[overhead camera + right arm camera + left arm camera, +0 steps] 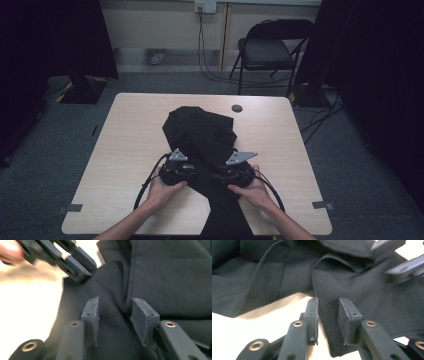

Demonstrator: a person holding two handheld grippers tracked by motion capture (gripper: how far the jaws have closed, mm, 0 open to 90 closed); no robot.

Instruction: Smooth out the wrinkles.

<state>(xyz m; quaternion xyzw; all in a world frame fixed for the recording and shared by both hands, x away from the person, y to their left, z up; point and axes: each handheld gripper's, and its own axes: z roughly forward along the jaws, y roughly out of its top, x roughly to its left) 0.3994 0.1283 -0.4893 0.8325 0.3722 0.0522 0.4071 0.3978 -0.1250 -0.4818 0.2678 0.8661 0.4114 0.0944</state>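
Note:
A black garment [200,130] lies crumpled on the middle of the light wooden table [135,130], and a strip of it runs off the near edge. In the high view my left gripper [191,171] and right gripper [221,172] sit side by side at the near part of the cloth, pointing inward at each other. In the left gripper view the gripper [328,307] has a folded edge of the garment [362,290] filling the gap between its pads. My right gripper [115,306] hovers open over the garment [170,277], and a seam runs between its jaws without touching them.
A small dark round cap [237,108] is set in the tabletop beyond the garment. A black folding chair [270,50] stands on the carpet behind the table, with cables beside it. Black curtains hang on both sides. Bare tabletop lies left and right of the cloth.

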